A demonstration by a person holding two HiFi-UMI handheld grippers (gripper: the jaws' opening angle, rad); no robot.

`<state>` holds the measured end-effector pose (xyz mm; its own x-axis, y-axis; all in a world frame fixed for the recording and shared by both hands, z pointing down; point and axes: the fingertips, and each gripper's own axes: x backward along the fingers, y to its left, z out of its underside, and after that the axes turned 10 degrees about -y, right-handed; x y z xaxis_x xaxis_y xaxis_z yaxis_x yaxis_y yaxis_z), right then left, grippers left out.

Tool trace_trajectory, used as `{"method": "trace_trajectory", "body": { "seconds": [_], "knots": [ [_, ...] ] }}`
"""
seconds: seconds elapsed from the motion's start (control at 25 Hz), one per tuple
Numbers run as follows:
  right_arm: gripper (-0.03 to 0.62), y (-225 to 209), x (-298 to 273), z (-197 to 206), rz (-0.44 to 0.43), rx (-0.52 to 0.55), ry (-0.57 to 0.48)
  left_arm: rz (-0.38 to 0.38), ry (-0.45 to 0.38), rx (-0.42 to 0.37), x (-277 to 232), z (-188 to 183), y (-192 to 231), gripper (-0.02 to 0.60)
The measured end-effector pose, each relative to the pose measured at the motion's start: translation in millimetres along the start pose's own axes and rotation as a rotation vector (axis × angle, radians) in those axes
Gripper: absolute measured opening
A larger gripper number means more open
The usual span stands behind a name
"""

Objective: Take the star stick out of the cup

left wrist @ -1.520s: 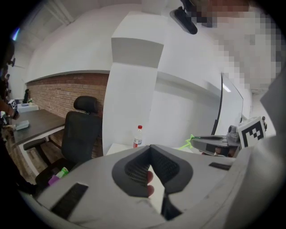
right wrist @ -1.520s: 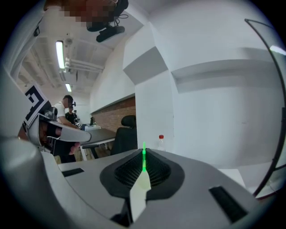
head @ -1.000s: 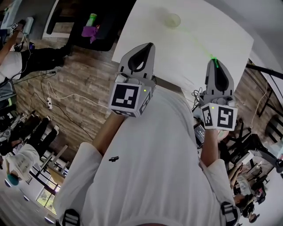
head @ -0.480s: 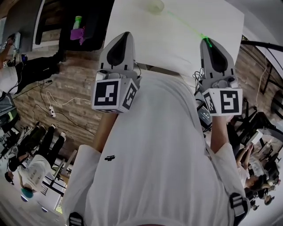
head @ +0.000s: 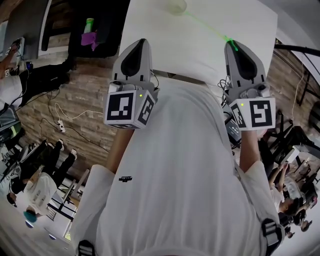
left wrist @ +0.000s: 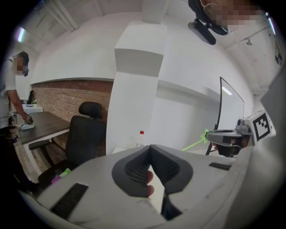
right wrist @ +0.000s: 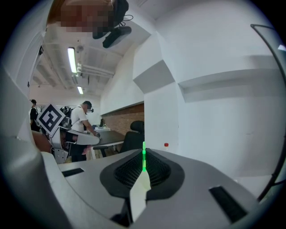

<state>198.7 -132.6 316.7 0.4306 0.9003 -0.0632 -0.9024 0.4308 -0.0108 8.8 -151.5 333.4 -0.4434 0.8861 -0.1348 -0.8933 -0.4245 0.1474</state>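
Observation:
My right gripper (head: 231, 43) (right wrist: 144, 154) is shut on a thin green star stick (head: 210, 29) (right wrist: 143, 157), held over the white table (head: 165, 45). The stick runs from the jaws up and left towards a pale cup (head: 176, 5) at the head view's top edge. Whether its far end is still inside the cup cannot be told. In the left gripper view the stick (left wrist: 195, 143) shows a star-like shape next to the right gripper (left wrist: 210, 135). My left gripper (head: 140, 42) (left wrist: 150, 150) hangs at the table's near edge, shut and empty.
A black office chair (head: 100, 35) (left wrist: 87, 134) holding a green bottle (head: 88, 24) and a purple object stands left of the table. A red-capped bottle (left wrist: 141, 138) stands on the table. Cables cross the wooden floor (head: 75, 110). People stand at desks on the left.
Over the last second both grippers have risen in the head view and the cup has slid to the top edge. In the last half second almost nothing moved.

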Motion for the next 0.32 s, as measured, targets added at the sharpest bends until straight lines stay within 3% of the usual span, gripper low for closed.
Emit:
{"method": "trace_trajectory", "body": {
  "seconds": [0.32],
  "knots": [
    [0.018, 9.4, 1.7, 4.9, 0.006, -0.008, 0.011, 0.004, 0.015, 0.017, 6.1, 4.5, -3.0, 0.006]
  ]
}}
